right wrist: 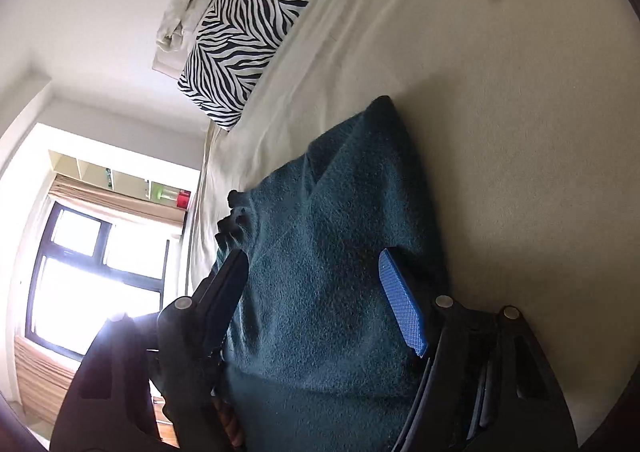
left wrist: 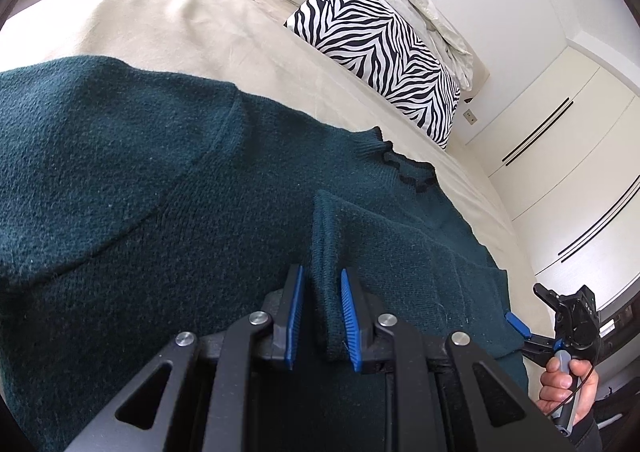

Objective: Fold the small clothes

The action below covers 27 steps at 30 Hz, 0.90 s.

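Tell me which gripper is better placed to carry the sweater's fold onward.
Left, probably. The left gripper is pinched on a raised fold of the green sweater. The right gripper stands open, with knit between its pads but ungripped.

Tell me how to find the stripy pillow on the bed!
Look at the big bed with its beige cover, where a dark green sweater lies spread out. Follow the bed up to the headboard end: the zebra pillow sits there beside a crumpled cream sheet. It is the only thing with black and white stripes.
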Motion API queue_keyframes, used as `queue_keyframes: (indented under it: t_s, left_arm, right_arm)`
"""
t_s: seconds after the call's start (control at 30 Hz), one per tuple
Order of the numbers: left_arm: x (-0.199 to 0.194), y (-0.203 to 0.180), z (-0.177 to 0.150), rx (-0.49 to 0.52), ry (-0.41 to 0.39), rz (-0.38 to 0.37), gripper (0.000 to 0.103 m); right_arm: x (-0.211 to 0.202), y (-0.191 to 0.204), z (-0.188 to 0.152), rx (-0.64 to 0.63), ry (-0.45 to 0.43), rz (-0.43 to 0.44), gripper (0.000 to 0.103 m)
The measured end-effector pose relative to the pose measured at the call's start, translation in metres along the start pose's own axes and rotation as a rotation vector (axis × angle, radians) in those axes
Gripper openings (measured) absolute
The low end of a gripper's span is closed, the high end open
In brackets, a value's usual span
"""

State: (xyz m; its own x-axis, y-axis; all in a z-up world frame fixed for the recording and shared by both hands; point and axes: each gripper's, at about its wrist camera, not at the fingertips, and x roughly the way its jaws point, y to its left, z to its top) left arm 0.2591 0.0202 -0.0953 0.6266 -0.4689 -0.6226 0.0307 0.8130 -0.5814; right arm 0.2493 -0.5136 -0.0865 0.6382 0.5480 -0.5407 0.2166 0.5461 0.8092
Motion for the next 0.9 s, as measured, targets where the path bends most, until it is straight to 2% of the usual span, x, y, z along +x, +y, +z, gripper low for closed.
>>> queue_keyframes:
  t_s: [0.07, 0.1, 0.13, 0.2, 0.23, 0.33, 0.37, 0.47, 0.53, 0.6, 0.73, 0.9]
  left_arm:
    - [-0.005, -0.001, 0.005, -0.01, 0.024, -0.034, 0.033]
    - [-0.014, -0.005, 0.007, -0.008, 0.022, -0.04, 0.05]
    - [-0.028, -0.008, 0.008, -0.003, -0.007, -0.038, 0.073]
    - [-0.067, -0.009, 0.013, -0.007, -0.102, -0.039, 0.093]
    - [-0.086, -0.005, 0.017, -0.016, -0.139, -0.046, 0.097]
    - [-0.14, 0.032, 0.032, -0.118, -0.201, -0.038, 0.097]
    - [-0.158, 0.052, 0.036, -0.181, -0.227, -0.026, 0.096]
    - [-0.211, 0.126, 0.036, -0.437, -0.326, 0.02, 0.086]
    - [-0.242, 0.171, 0.025, -0.593, -0.407, 0.054, 0.086]
    - [-0.265, 0.202, 0.011, -0.698, -0.482, 0.098, 0.086]
    - [-0.289, 0.237, -0.016, -0.882, -0.581, 0.151, 0.086]
    - [-0.278, 0.265, -0.024, -0.992, -0.583, 0.128, 0.083]
  right_arm:
    - [-0.017, 0.008, -0.009, 0.028, -0.027, 0.012, 0.068]
    - [-0.028, 0.013, -0.015, 0.03, -0.044, 0.036, 0.069]
    - [-0.04, 0.02, -0.021, 0.015, -0.059, 0.053, 0.069]
    - [-0.063, 0.038, -0.038, -0.038, -0.073, 0.067, 0.069]
    - [-0.072, 0.046, -0.046, -0.062, -0.07, 0.067, 0.069]
    - [-0.094, 0.062, -0.07, -0.1, -0.062, 0.079, 0.069]
    - [-0.098, 0.065, -0.078, -0.098, -0.058, 0.092, 0.069]
    - [-0.1, 0.07, -0.101, -0.075, -0.033, 0.136, 0.069]
    - [-0.095, 0.075, -0.116, -0.073, -0.015, 0.138, 0.069]
    - [-0.085, 0.079, -0.131, -0.068, 0.009, 0.142, 0.069]
    - [-0.064, 0.095, -0.154, -0.08, 0.063, 0.135, 0.069]
    - [-0.047, 0.118, -0.174, -0.109, 0.098, 0.14, 0.069]
